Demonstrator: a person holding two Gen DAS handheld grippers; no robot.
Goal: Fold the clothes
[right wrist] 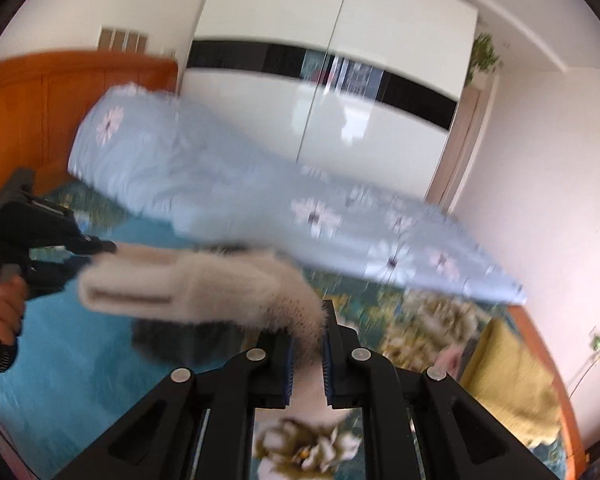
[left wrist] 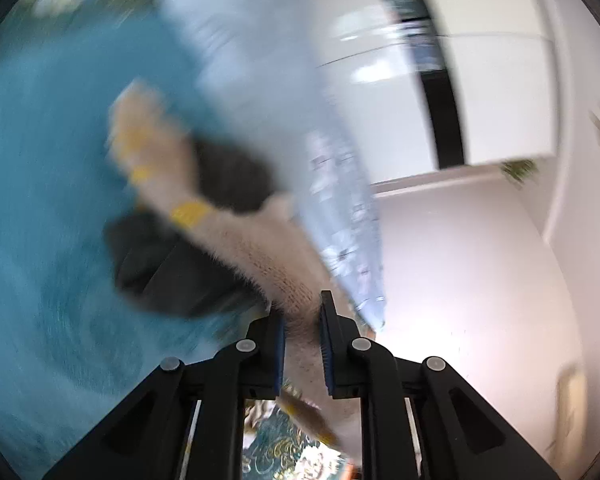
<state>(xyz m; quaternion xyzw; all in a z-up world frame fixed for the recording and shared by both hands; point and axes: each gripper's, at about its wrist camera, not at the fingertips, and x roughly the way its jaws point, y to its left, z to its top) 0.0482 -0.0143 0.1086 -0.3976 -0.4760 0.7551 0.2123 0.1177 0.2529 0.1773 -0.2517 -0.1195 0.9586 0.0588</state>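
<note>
A fuzzy beige sweater (left wrist: 260, 248) is being pinched by the left gripper (left wrist: 303, 320), and its other end (right wrist: 204, 284) by the right gripper (right wrist: 306, 330), so it is being held stretched between them above a teal bedspread (left wrist: 40, 200). A pale blue flowered quilt (right wrist: 228, 184) is lying beyond. No writing is being shown legibly.

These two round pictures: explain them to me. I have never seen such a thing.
No robot here: a person holds a black two-finger gripper in each hand, each with a fisheye camera looking along its fingers. One picture is from the left gripper, the other from the right gripper. Both are shut on a fuzzy beige knitted garment, lifted over a bed with a teal cover. A pale blue flowered quilt and a dark garment lie on the bed. Motion blurs everything.
</note>
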